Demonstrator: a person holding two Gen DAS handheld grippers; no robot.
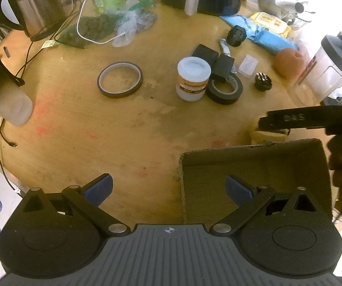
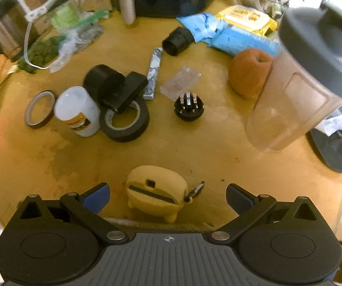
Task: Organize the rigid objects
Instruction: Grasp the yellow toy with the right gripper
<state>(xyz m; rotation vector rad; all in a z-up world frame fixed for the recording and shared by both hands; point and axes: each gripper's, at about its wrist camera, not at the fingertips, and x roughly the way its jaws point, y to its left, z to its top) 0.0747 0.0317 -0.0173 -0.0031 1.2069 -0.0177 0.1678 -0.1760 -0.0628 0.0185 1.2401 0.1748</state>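
Note:
On the wooden table lie a thin brown tape ring point(image 1: 120, 79) point(image 2: 40, 108), a white jar point(image 1: 193, 78) point(image 2: 78, 110), a black tape roll point(image 1: 224, 89) point(image 2: 125, 121), black blocks point(image 1: 215, 59) point(image 2: 116, 87), a small black knob point(image 1: 263, 81) point(image 2: 189, 107) and a black cap point(image 1: 236, 35) point(image 2: 176, 41). My left gripper point(image 1: 169, 188) is open and empty, above the table beside an open cardboard box point(image 1: 254, 162). My right gripper point(image 2: 168, 196) is open and empty; a yellow case point(image 2: 155, 196) lies between its fingers. The right gripper also shows in the left wrist view point(image 1: 266, 124).
A clear shaker bottle with a grey lid point(image 2: 309, 78) stands right. A brown round fruit point(image 2: 250, 72), blue packets point(image 2: 230, 35), a kettle point(image 1: 35, 7), cables, plastic bags and a frosted bottle point(image 1: 2, 90) ring the table.

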